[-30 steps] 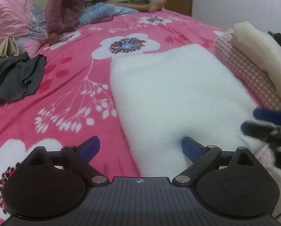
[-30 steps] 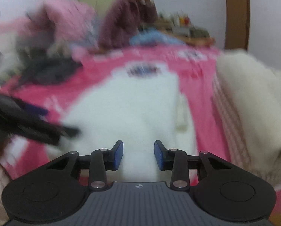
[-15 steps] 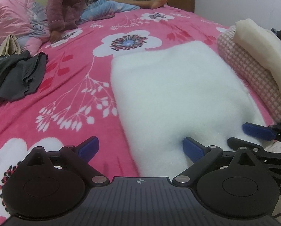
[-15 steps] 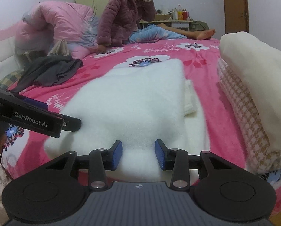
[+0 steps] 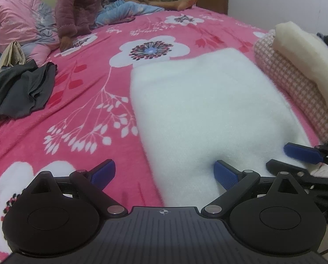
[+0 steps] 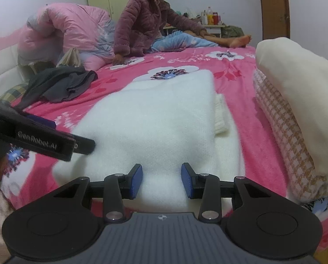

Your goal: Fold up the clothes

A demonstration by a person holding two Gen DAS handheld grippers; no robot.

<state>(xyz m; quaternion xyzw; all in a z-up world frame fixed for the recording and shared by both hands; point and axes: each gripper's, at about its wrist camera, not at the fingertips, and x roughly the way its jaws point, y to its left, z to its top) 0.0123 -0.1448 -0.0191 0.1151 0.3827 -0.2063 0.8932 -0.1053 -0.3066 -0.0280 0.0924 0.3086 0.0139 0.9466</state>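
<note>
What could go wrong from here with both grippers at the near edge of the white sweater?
1. The left gripper straddles the sweater edge and pink blanket; closing may pinch both.
2. The right gripper sits close beside it; they could collide.
3. The ribbed cuff sticking out may slip loose when folded.

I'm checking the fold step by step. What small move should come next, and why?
Probably lower both tongs onto the white sweater's near hem and close. The left tongs straddle its left edge wide open, the right tongs hover open over the hem, and neither grips cloth yet.
</note>
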